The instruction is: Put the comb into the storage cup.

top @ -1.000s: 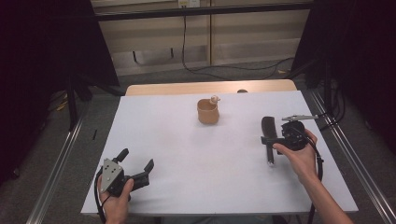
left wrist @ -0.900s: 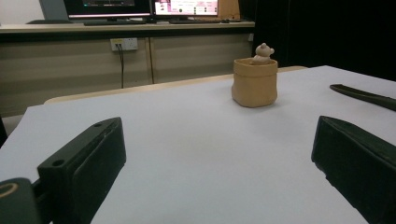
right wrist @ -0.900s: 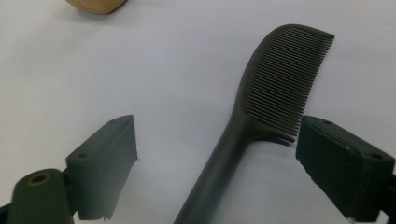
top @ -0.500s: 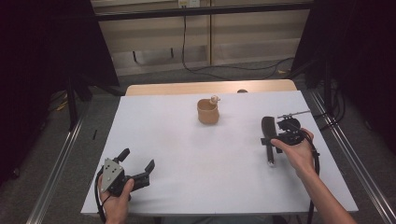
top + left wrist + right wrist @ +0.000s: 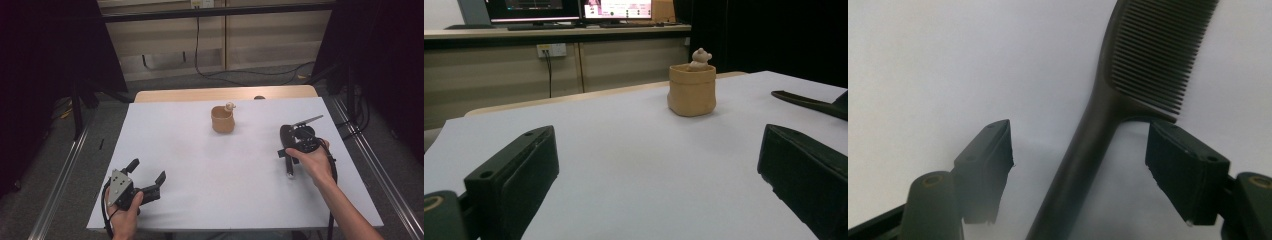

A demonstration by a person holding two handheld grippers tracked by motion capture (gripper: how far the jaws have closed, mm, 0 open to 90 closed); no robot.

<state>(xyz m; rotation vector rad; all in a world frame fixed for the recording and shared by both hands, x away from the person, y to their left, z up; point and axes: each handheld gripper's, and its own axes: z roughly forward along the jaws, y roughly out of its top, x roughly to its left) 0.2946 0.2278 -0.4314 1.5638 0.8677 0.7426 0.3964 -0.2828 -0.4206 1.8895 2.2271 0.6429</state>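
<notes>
Now right tool [image 5: 1079,160] straddles the comb [image 5: 1108,110] handle on the bench [image 5: 200,150], jaws just closing, not touching; left tool [image 5: 147,180] spread.

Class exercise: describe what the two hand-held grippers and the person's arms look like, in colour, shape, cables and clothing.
Both grippers are black, each with two blocky, flat-faced jaws. The left gripper carries a grey three-cornered plate with small dark holes. The right gripper has a thin grey rod sticking out, and a black cable trails along the forearm. Both forearms are bare, with no sleeves visible.
</notes>
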